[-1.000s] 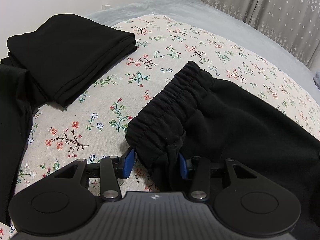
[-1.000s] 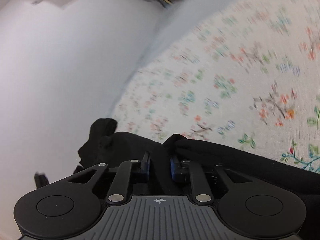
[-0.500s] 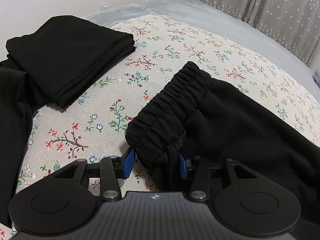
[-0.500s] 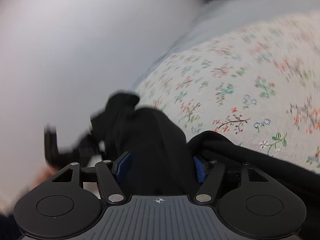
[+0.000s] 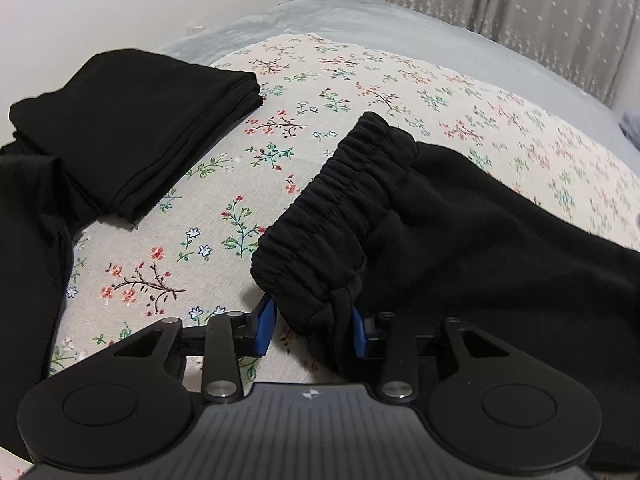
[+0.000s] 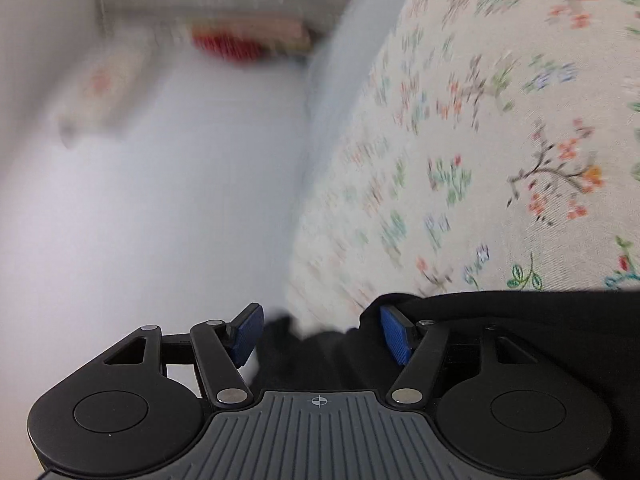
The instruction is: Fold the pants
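Between my left gripper's point(image 5: 310, 330) closing jaws, the soft, limp pants point(image 5: 460, 240) waistband bunches; my right gripper point(image 6: 320, 336) stands open.

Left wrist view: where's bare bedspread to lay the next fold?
Free: the floral bedspread strip between the folded black stack and the pants waistband, and the stretch beyond the waistband toward the grey blanket. Crowded: the left edge under dark cloth, the right under the pants.
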A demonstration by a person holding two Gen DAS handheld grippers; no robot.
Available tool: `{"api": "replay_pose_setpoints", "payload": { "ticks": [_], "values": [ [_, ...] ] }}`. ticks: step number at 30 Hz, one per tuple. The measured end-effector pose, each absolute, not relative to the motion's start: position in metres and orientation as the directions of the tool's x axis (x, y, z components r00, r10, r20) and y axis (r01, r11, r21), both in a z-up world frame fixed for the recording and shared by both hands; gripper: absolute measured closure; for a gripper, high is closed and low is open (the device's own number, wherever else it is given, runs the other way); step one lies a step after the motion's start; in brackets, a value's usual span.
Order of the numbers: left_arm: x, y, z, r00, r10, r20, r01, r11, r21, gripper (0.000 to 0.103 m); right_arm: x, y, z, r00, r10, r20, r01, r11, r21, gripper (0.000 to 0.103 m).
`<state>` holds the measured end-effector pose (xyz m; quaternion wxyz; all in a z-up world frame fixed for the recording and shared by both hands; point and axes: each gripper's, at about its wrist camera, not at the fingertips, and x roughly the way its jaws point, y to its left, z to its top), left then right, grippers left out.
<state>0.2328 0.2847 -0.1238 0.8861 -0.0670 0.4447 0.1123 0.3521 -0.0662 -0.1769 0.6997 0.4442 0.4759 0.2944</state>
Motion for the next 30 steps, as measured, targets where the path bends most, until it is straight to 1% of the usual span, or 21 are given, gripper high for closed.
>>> {"api": "replay_pose_setpoints", "payload": {
  "ticks": [1, 4, 5, 6, 8, 12, 15, 17, 19, 22, 24, 26, 27, 30],
  "values": [
    [0.231, 0.285, -0.124, 0.581, 0.136, -0.803, -0.256, 0.966, -0.022, 0.049, 0.355, -0.066, -0.172, 0.371, 0.825, -0.426, -0.004, 0.46, 0.888, 0.045],
    [0.229, 0.286, -0.125, 0.586, 0.132, -0.799, -0.249, 0.968, -0.023, 0.05, 0.365, -0.081, -0.164, 0.415, 0.834, -0.365, 0.009, 0.397, 0.918, 0.057],
    [0.228, 0.286, -0.125, 0.588, 0.134, -0.797, -0.247, 0.969, -0.02, 0.051, 0.366, -0.08, -0.162, 0.411, 0.826, -0.386, 0.001, 0.424, 0.906, 0.069],
    [0.228, 0.285, -0.124, 0.59, 0.135, -0.796, -0.241, 0.97, -0.014, 0.051, 0.366, -0.076, -0.162, 0.395, 0.812, -0.43, -0.009, 0.472, 0.882, 0.081],
    [0.227, 0.282, -0.125, 0.593, 0.143, -0.792, -0.234, 0.972, 0.001, 0.051, 0.362, -0.07, -0.169, 0.378, 0.786, -0.489, -0.006, 0.53, 0.848, 0.092],
    [0.225, 0.279, -0.124, 0.599, 0.158, -0.785, -0.217, 0.976, 0.031, 0.051, 0.363, -0.074, -0.175, 0.392, 0.779, -0.489, 0.024, 0.523, 0.852, 0.094],
    [0.223, 0.276, -0.125, 0.603, 0.169, -0.779, -0.197, 0.979, 0.06, 0.052, 0.366, -0.068, -0.178, 0.38, 0.75, -0.541, 0.038, 0.572, 0.819, 0.095],
    [0.223, 0.273, -0.125, 0.605, 0.177, -0.776, -0.183, 0.98, 0.082, 0.053, 0.364, -0.07, -0.179, 0.396, 0.734, -0.552, 0.052, 0.582, 0.811, 0.095],
    [0.222, 0.271, -0.126, 0.606, 0.187, -0.773, -0.168, 0.98, 0.105, 0.054, 0.361, -0.072, -0.17, 0.434, 0.732, -0.525, 0.044, 0.564, 0.824, 0.095],
    [0.221, 0.265, -0.128, 0.608, 0.21, -0.766, -0.141, 0.978, 0.156, 0.055, 0.351, -0.075, -0.159, 0.496, 0.745, -0.445, 0.032, 0.497, 0.867, 0.095],
    [0.22, 0.262, -0.129, 0.61, 0.222, -0.761, -0.126, 0.975, 0.184, 0.055, 0.345, -0.08, -0.16, 0.523, 0.752, -0.401, 0.044, 0.447, 0.894, 0.095],
    [0.219, 0.261, -0.129, 0.611, 0.233, -0.757, -0.108, 0.971, 0.211, 0.055, 0.342, -0.085, -0.165, 0.546, 0.748, -0.377, 0.069, 0.408, 0.91, 0.095],
    [0.219, 0.259, -0.13, 0.612, 0.239, -0.754, -0.093, 0.968, 0.232, 0.055, 0.342, -0.084, -0.167, 0.556, 0.735, -0.388, 0.07, 0.424, 0.903, 0.096],
    [0.218, 0.26, -0.129, 0.612, 0.236, -0.755, -0.075, 0.967, 0.242, 0.055, 0.352, -0.072, -0.163, 0.514, 0.701, -0.495, 0.028, 0.563, 0.826, 0.096]
  ]
}}
